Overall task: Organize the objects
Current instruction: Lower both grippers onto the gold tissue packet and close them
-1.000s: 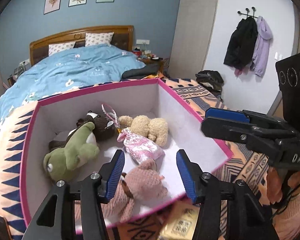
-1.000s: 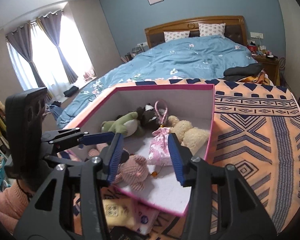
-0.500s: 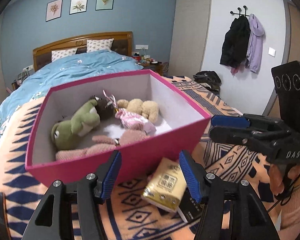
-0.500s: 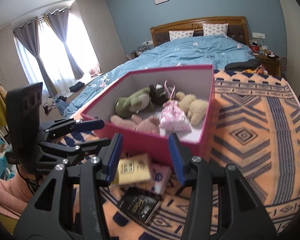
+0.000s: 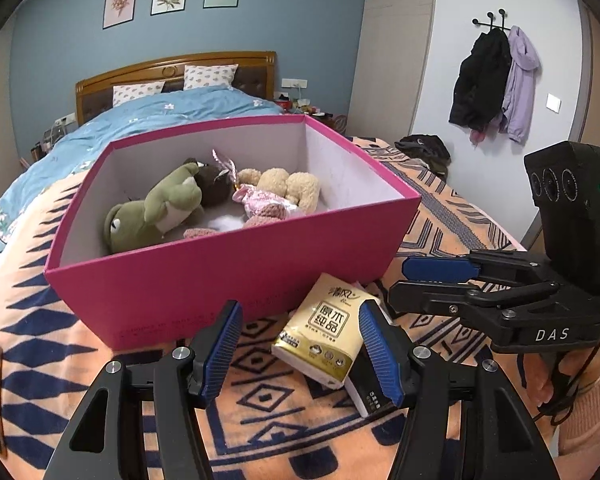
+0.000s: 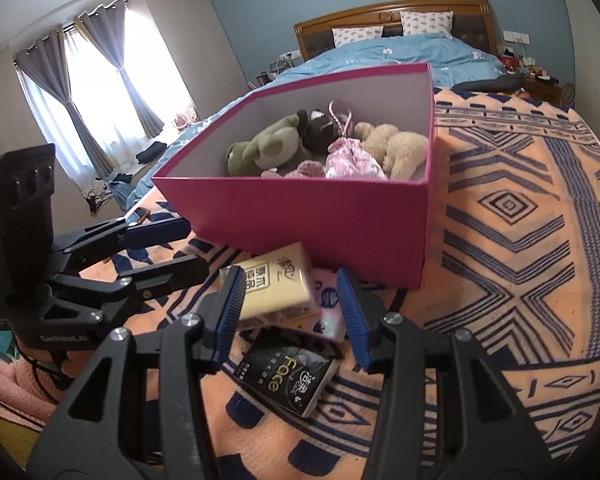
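pink knitted toy half hidden behind pink box front wall; black tissue pack largely covered by yellow tissue pack.

The box is bright magenta outside and pale grey-white inside. In it lie a green frog plush, a dark brown plush, a beige teddy and a pink-and-white patterned pouch. The blanket is orange with navy geometric diamonds and stripes. In front, a gold-yellow tissue pack sits beside a black one. Both grippers are black with blue fingers.
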### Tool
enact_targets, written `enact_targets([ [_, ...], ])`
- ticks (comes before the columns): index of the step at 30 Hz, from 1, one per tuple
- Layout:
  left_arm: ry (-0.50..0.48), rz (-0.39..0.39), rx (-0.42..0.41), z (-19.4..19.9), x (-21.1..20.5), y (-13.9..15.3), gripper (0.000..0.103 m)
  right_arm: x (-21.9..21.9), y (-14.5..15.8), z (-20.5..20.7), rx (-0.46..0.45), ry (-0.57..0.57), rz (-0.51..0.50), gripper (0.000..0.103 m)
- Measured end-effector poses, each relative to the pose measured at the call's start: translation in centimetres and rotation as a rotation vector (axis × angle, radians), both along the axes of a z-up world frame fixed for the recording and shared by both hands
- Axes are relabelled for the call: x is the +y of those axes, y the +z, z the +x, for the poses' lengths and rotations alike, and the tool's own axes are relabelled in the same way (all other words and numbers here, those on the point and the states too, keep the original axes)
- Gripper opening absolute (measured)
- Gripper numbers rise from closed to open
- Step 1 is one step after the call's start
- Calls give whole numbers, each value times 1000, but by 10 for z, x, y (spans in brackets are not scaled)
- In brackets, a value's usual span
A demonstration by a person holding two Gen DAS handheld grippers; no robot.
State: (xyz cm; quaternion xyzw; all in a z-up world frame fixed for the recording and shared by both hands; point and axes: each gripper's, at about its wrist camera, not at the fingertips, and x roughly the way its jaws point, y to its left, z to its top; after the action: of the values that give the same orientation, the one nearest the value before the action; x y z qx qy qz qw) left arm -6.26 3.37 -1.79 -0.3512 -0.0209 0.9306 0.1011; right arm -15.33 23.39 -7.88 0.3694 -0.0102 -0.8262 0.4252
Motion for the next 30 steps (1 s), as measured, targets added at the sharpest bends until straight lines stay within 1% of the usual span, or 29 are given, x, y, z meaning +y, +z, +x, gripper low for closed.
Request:
enact_targets([
  [9, 14, 26, -65, -3, -4, -21, 62, -2, -5, -2, -29, -8, -1, 50],
  [15, 10, 59, -113, -4, -5, -33, 62, -4, -12, -6, -53, -13, -5, 50],
  [23, -21, 133, -162, -7, -8, -44, 62, -11, -19, -15, -80, -6, -17, 50],
  [27, -40, 185, -195, -11, -10, -50, 59, -16, -23, -18, -98, -10, -15, 50],
  [29, -43, 205, -208, -13, -11, -53, 56, -18, -25, -20, -101, -9, -11, 50],
  [30, -45, 211, -211, -14, -11, -54, 55, -19, -26, -19, -101, -7, -6, 50],
])
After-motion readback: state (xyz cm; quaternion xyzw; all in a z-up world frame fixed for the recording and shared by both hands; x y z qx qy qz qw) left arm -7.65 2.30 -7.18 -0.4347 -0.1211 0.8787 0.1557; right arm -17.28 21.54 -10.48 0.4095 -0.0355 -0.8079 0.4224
